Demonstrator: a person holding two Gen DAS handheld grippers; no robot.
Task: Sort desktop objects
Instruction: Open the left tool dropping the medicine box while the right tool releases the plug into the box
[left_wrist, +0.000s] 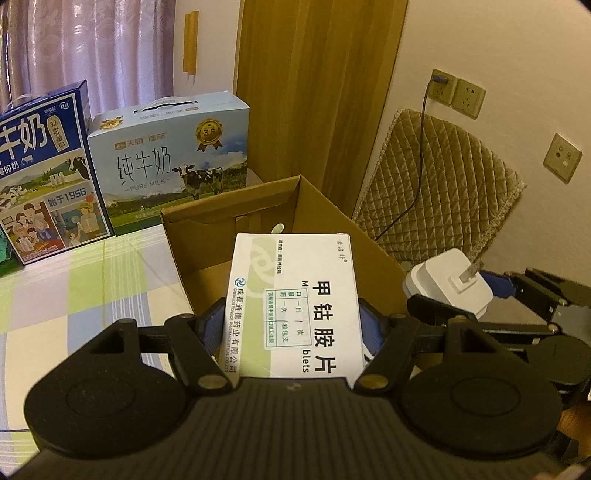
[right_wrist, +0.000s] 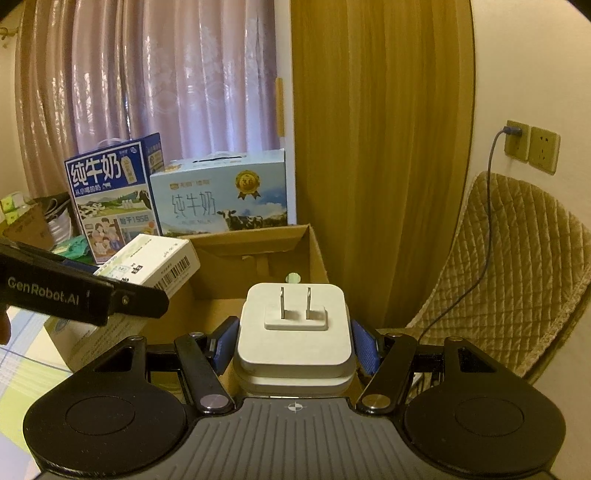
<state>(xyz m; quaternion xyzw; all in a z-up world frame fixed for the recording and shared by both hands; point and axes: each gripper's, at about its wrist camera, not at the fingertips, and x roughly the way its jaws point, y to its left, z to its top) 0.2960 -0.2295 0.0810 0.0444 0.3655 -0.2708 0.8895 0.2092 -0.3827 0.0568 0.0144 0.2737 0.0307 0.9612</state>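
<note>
My left gripper (left_wrist: 293, 321) is shut on a white and green medicine box (left_wrist: 291, 302), held over the open cardboard box (left_wrist: 369, 240). The right gripper (right_wrist: 293, 343) is shut on a white two-prong charger plug (right_wrist: 295, 332), also above the cardboard box (right_wrist: 258, 240). In the left wrist view the charger plug (left_wrist: 450, 288) and the right gripper (left_wrist: 480, 286) hang just right of the carton's rim. In the right wrist view the medicine box (right_wrist: 155, 262) and the left gripper (right_wrist: 122, 275) show at the left. A pale round sticker (right_wrist: 293, 277) lies inside the carton.
Two milk cartons, a dark blue one (left_wrist: 40, 177) and a light blue one (left_wrist: 173, 162), stand behind on the checked tablecloth (left_wrist: 92, 280). A quilted cushion (left_wrist: 443, 184) leans on the wall at right under sockets (left_wrist: 458, 92) with a cable plugged in. Curtains hang behind.
</note>
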